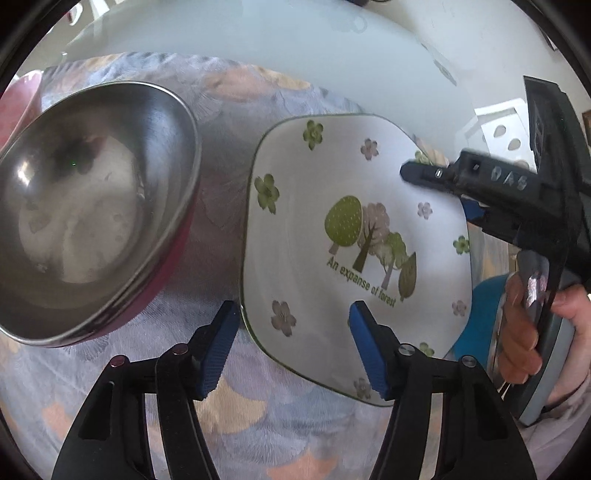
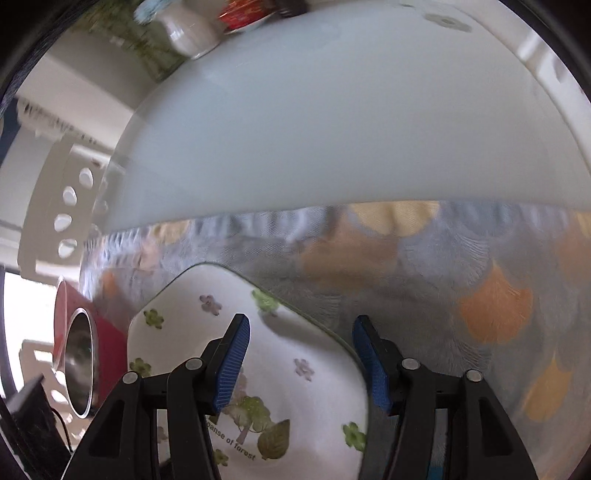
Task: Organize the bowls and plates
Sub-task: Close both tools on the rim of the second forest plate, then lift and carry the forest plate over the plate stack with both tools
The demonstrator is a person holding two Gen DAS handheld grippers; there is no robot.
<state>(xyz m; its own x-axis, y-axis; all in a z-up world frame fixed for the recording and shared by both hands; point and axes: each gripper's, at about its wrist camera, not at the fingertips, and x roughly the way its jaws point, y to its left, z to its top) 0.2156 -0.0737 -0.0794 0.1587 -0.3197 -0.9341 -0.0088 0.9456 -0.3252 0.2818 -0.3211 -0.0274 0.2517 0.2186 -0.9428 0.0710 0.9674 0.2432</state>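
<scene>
Left wrist: steel bowl [image 1: 85, 206] interior | right wrist: white jar [image 2: 190, 31] only

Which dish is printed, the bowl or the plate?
The square white plate: it carries trees, flowers and the words "An expanse of forest". The steel bowl to its left is plain metal inside with a red outer wall.

A pale glossy surface [image 2: 332, 122] stretches away, half covered by a cloth [image 2: 443, 266] printed with blue and orange leaves. At the far edge sit a white jar [image 2: 190, 31] and something red [image 2: 243, 14], blurred. White furniture with oval cut-outs [image 2: 68, 214] stands beside it in daylight.
</scene>
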